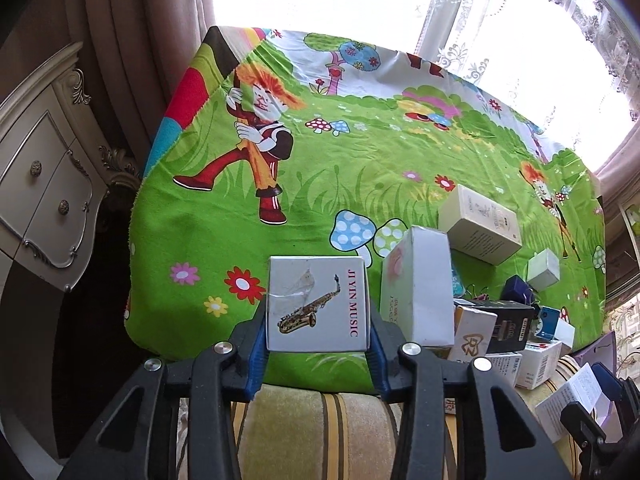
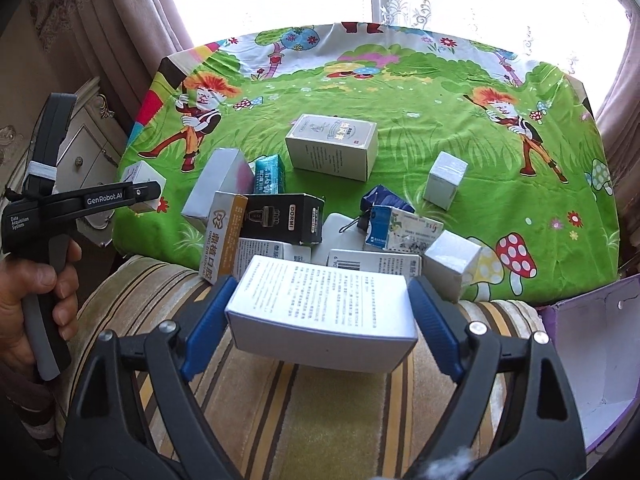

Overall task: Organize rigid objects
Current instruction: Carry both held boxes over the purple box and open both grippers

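Observation:
My left gripper (image 1: pixel 318 330) is shut on a square white box printed with a saxophone and "JI YIN MUSIC" (image 1: pixel 316 300), held above the near edge of the green cartoon cloth (image 1: pixel 360 160). The right wrist view shows that gripper (image 2: pixel 134 194) at the far left in a person's hand. My right gripper (image 2: pixel 320 294) is shut on a wide white box with small printed text (image 2: pixel 320 312), its blue pads pressing both short ends, over the striped cushion (image 2: pixel 320 408). A pile of several small cartons (image 2: pixel 304 232) lies just beyond it.
A black DORMI box (image 2: pixel 280 218), a cream carton (image 2: pixel 332 146) and a white cube (image 2: pixel 446 178) lie on the cloth. An open purple box (image 2: pixel 592 352) stands at the right. A pale carved cabinet (image 1: pixel 44 184) is left of the table, and curtained windows are behind it.

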Tool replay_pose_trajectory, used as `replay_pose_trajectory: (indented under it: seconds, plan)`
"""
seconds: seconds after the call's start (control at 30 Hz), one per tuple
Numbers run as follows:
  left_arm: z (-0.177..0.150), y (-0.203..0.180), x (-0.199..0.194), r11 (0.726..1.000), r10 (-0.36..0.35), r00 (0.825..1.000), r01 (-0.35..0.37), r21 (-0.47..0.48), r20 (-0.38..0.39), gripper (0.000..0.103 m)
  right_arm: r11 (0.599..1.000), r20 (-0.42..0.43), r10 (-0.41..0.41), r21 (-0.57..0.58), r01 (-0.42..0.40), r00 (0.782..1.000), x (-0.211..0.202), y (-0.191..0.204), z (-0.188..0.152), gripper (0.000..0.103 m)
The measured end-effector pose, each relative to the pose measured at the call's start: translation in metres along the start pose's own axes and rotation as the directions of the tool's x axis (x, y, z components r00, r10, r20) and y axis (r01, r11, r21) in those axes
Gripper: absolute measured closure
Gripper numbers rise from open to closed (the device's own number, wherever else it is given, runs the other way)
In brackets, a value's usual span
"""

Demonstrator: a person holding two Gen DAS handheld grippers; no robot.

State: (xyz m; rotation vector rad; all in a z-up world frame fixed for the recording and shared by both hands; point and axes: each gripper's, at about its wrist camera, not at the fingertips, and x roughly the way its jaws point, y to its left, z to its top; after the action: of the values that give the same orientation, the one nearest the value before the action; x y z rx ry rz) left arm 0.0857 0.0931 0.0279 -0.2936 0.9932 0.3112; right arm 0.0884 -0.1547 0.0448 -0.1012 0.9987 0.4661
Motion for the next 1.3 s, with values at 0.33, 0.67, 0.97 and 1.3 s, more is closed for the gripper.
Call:
replay_pose_trajectory:
  seconds: [0.33,0.67,0.97,1.3]
  plan:
    - [-0.028,-0.056,-0.030,0.987,-0.136,0.991,0.136,0.081,-0.003,0.060,0.998,0.067,-0.042,0.058,0.038,0.997,-0.032,-0.042,-0.014,0.015]
    - [-0.056,-0.136,-0.039,0.940,-0.281,0.957,0.289,0.178,-0.073,0.061,0.980,0.117,-0.129,0.169,0.108,0.985,-0.074,-0.106,-0.040,0.015]
    - [-0.080,-0.217,-0.052,0.866,-0.382,0.913,0.408,0.289,-0.144,0.061,0.936,0.124,-0.276,0.260,0.237,0.953,-0.108,-0.168,-0.068,0.015]
    - [-0.112,-0.290,-0.059,0.771,-0.451,0.858,0.514,0.377,-0.247,0.061,0.868,0.074,-0.360,0.393,0.304,0.930,-0.122,-0.229,-0.096,0.015]
